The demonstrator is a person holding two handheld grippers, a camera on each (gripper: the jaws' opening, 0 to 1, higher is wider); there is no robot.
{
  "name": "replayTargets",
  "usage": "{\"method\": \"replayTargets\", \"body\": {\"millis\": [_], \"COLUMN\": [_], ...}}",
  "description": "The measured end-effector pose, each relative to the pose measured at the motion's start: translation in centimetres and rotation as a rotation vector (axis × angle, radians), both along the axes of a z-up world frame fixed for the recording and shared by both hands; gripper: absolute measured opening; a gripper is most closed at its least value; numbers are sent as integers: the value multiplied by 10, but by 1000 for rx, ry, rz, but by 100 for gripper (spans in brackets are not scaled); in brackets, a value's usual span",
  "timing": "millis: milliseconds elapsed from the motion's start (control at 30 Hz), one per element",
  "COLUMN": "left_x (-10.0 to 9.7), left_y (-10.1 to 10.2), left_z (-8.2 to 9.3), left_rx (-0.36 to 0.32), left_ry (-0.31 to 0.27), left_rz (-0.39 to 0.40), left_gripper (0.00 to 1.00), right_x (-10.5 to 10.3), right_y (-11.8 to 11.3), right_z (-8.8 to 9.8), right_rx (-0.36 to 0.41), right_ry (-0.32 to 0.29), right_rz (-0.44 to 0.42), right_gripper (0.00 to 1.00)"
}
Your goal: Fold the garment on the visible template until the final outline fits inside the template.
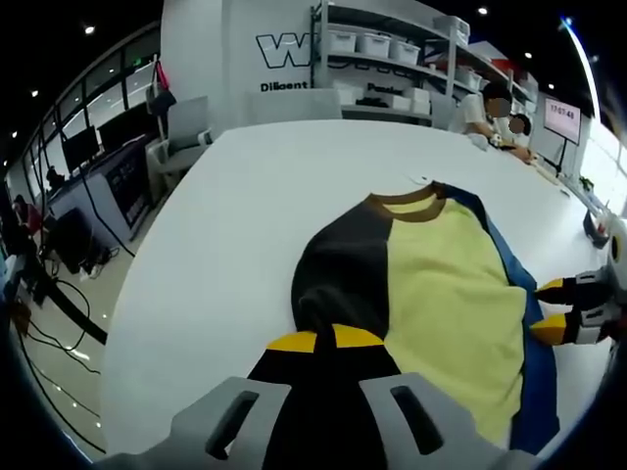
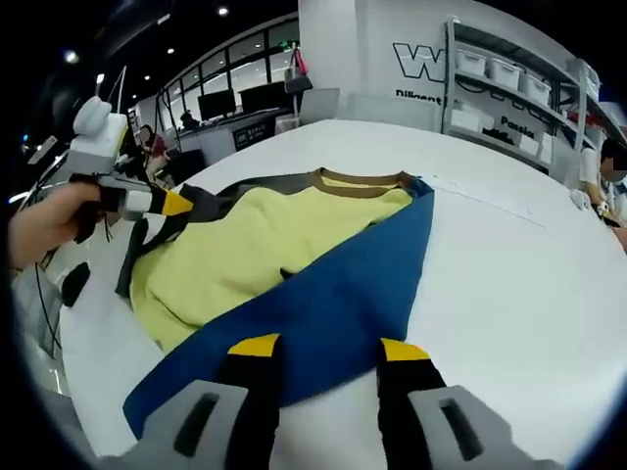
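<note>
Colour-block garment (image 2: 294, 264) spread on white worktop (image 2: 509, 284), left tool (image 1: 325, 341) clenched on its dark sleeve edge, right tool (image 2: 328, 348) parted over blue sleeve, person's hand (image 2: 44, 225) gripping left tool.

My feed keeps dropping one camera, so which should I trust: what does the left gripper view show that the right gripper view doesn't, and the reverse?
Left gripper view alone: people seated at the far table end, a wall clock display, and the left tool shut on the garment's dark sleeve.

Right gripper view alone: a hand holding the left tool, and the right tool open over the blue panel.

Both: the yellow garment with brown collar, white table, storage shelves.
</note>
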State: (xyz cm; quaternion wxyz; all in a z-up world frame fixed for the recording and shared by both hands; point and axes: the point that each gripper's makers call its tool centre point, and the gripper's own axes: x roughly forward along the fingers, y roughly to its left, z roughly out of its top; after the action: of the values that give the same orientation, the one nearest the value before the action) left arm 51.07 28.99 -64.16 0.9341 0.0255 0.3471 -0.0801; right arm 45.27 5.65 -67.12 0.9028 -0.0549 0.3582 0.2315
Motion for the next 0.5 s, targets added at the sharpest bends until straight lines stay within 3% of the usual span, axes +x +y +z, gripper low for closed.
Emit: {"method": "replayTargets", "body": {"millis": [100, 233, 300, 500], "left_x": [0, 0, 0, 0], "left_y": [0, 0, 0, 2], "left_z": [0, 0, 0, 0], "left_rx": [-1, 1, 1, 1], "left_ry": [-1, 0, 1, 1], "left_rz": [-1, 0, 2, 3], "left_gripper": [3, 3, 3, 3], "right_x": [-6, -6, -7, -11], "right_y": [4, 1, 3, 3], "right_z": [0, -4, -4, -2], "right_rx": [-7, -102, -90, -116], "right_ry": [1, -39, -40, -58], "right_rz": [15, 54, 50, 68], "right_gripper": [45, 38, 35, 0]}}
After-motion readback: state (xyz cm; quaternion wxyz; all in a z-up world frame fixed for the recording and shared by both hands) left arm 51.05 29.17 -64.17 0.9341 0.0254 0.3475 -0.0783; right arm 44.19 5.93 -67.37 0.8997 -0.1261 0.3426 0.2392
